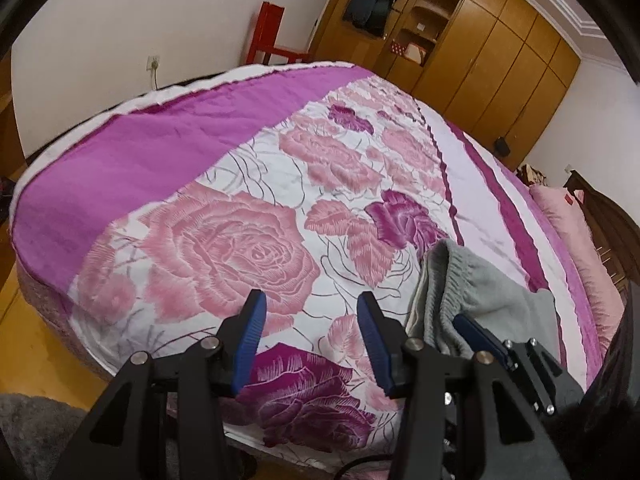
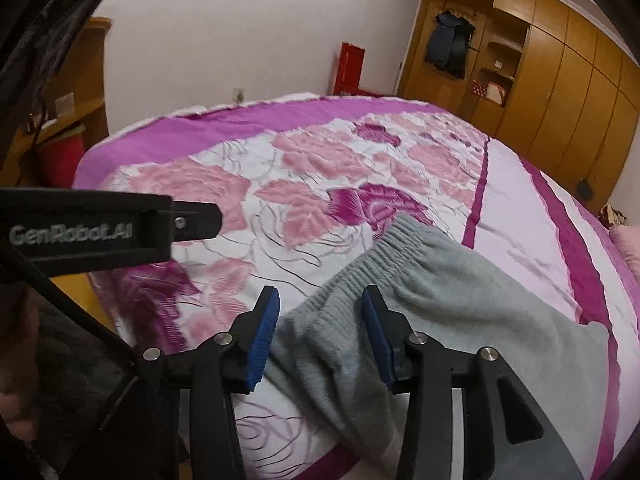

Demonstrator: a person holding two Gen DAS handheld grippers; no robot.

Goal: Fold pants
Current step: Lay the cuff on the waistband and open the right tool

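Grey pants (image 2: 400,300) lie between right tool (image 2: 320,332) fingers.

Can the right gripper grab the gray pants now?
Probably yes. The right gripper is open with the pants lying right between and under its fingers on the bed; nothing blocks it.

One grey pants (image 2: 420,300), two grippers (blue jaws), one bed (image 1: 168,152), one red chair (image 1: 269,36)

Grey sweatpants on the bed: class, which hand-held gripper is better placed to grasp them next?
Right hand-held gripper: open directly over the grey sweatpants. Left hand-held gripper is open over the floral bedspread beside them.
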